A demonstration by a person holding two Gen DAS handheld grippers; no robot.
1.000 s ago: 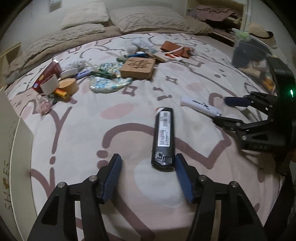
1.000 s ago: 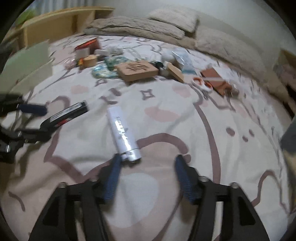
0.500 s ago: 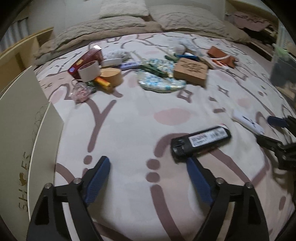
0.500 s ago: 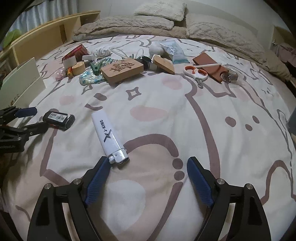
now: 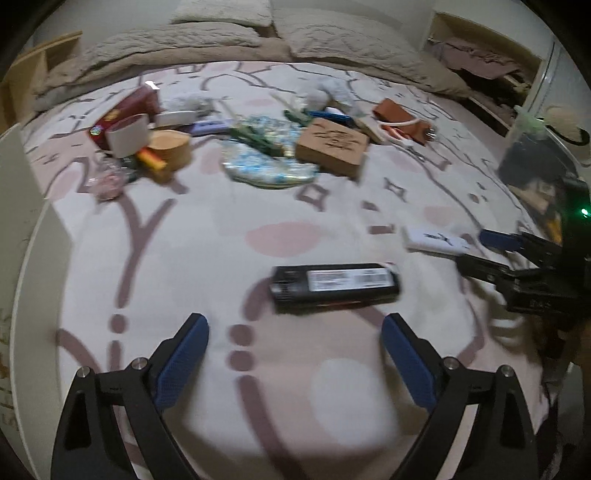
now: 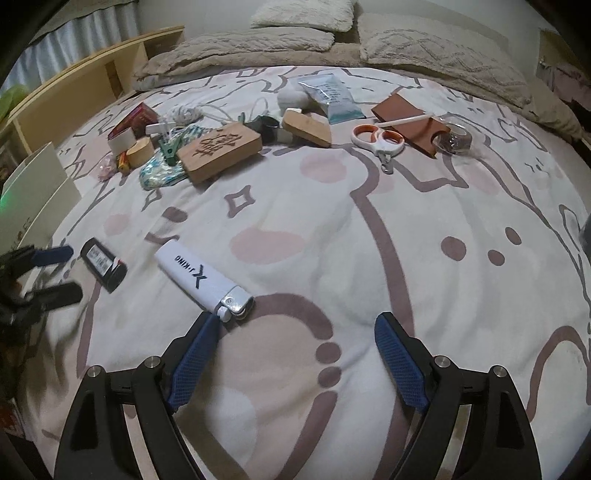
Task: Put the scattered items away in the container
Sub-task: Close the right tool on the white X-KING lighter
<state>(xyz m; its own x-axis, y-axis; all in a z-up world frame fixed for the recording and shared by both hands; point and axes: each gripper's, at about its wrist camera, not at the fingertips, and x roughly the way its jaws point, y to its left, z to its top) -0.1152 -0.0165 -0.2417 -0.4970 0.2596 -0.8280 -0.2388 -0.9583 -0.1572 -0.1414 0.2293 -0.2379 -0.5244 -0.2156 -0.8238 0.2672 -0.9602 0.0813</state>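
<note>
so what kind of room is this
Most likely a bedroom: the items lie on a patterned bedspread, with pillows and a rumpled beige blanket at the far end.

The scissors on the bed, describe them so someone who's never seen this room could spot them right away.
Start at the pillows at the head of the bed, then come down to the clutter on the pink patterned blanket. The scissors lie toward the right of that clutter, just left of a brown leather wallet. Nothing else nearby has white handles with orange-lined finger loops.

Dim indoor light, blurred fisheye edges
</note>
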